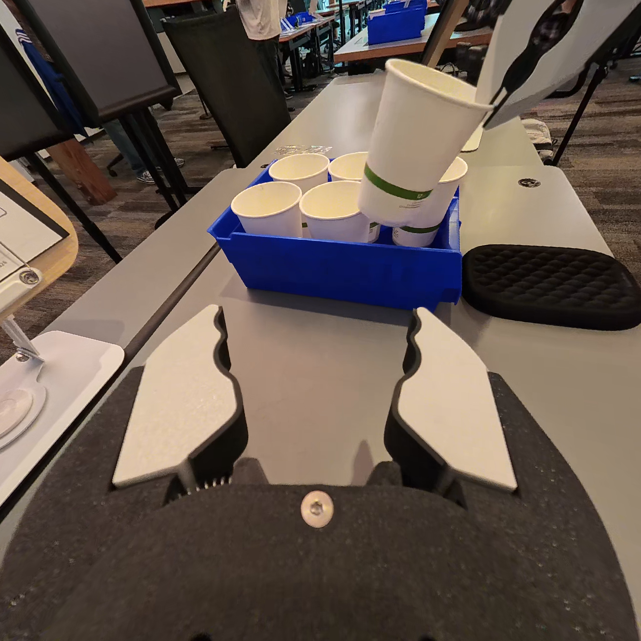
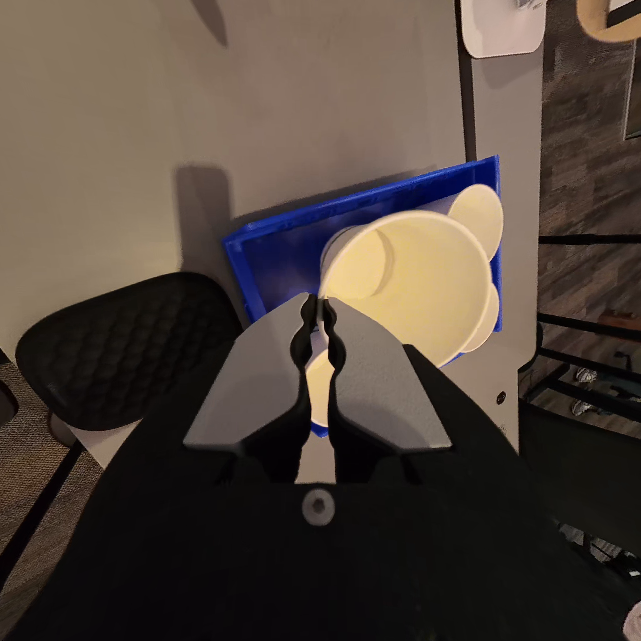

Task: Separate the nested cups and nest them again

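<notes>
Grey tabletop (image 1: 312, 381) runs under the left gripper (image 1: 317, 333), spread wide and empty, nearest. Beyond it sits a blue plastic bin (image 1: 347, 270) of upright white paper cups (image 1: 267, 208). Above its right end the right gripper (image 2: 316, 301) pinches a tapered cup (image 1: 416, 138) by the rim, tilted, base pointing down towards the bin.

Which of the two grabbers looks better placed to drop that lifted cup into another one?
The right gripper. It is already shut on the rim of the lifted cup, which hangs tilted over the cups in the blue bin. The left gripper is open and empty, low over the table in front of the bin.
</notes>
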Demonstrator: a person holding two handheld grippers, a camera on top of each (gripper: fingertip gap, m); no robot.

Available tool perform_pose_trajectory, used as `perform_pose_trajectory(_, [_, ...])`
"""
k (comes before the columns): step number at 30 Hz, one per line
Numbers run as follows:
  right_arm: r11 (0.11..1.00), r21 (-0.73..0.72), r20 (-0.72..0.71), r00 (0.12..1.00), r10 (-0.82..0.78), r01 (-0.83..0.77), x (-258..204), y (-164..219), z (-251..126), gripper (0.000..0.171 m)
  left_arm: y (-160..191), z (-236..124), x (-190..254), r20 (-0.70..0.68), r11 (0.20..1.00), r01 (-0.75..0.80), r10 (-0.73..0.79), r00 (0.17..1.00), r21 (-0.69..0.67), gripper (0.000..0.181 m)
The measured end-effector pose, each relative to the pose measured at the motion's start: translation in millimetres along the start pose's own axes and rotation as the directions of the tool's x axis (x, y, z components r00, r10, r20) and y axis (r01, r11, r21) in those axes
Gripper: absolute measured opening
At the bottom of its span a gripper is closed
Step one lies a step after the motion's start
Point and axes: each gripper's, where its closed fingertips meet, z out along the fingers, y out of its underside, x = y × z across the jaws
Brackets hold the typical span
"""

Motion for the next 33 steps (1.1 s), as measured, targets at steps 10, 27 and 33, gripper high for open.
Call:
perform_pose_trajectory(10, [0.998, 0.056, -0.034, 0.999, 0.010, -0.008, -2, 4, -3, 0.003, 6, 4, 0, -0.002, 1.000, -0.006, 0.006, 1.000, -0.024, 0.098])
perform_pose_trajectory(27, [1.000, 0.020, 0.002, 1.000, 0.020, -0.020, -18, 18, 0, 0.003, 10, 6, 3, -0.007, 0.999, -0.021, 0.021, 1.000, -0.041, 0.097])
perform_pose_trajectory(33, [1.000, -0.010, 0.028, 1.000, 0.001, 0.000, -26, 22, 24, 0.003, 13, 7, 3, -0.003, 0.998, -0.034, 0.034, 0.999, -0.057, 0.097])
